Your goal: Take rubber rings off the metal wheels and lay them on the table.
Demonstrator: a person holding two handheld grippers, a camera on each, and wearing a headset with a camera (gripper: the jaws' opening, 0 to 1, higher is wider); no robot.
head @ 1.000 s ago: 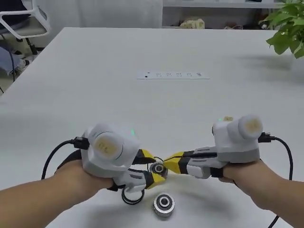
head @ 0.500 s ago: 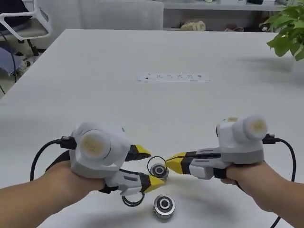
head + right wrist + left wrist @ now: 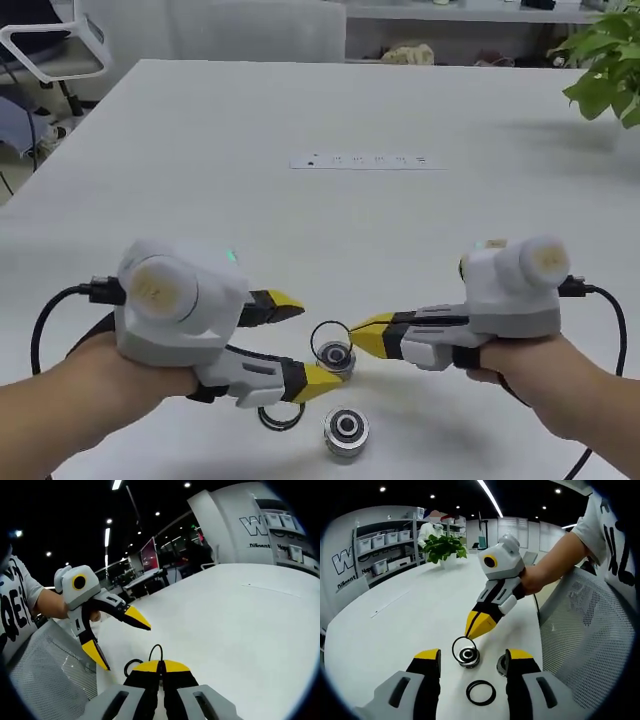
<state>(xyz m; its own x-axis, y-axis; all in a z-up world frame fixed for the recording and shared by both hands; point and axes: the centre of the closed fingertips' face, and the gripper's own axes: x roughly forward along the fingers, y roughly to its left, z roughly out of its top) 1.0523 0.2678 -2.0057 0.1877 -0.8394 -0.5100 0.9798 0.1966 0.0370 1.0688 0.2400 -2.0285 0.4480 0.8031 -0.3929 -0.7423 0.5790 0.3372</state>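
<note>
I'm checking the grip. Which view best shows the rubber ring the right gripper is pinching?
The left gripper view: the ring stands as a whole loop over the wheel, pinched by the right gripper. The head view shows it smaller; the right gripper view, an arc.

Bright, even lighting; fisheye-warped edges.

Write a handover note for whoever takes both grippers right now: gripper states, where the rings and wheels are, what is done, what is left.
Left gripper: open, holding nothing, beside the wheels.
Right gripper: shut on a rubber ring, raised over one metal wheel; I cannot tell if it is fully free.
The second wheel sits nearer the person. Another ring lies flat on the table.
Done: one ring laid down.
Left: lay the pinched ring down.
</note>
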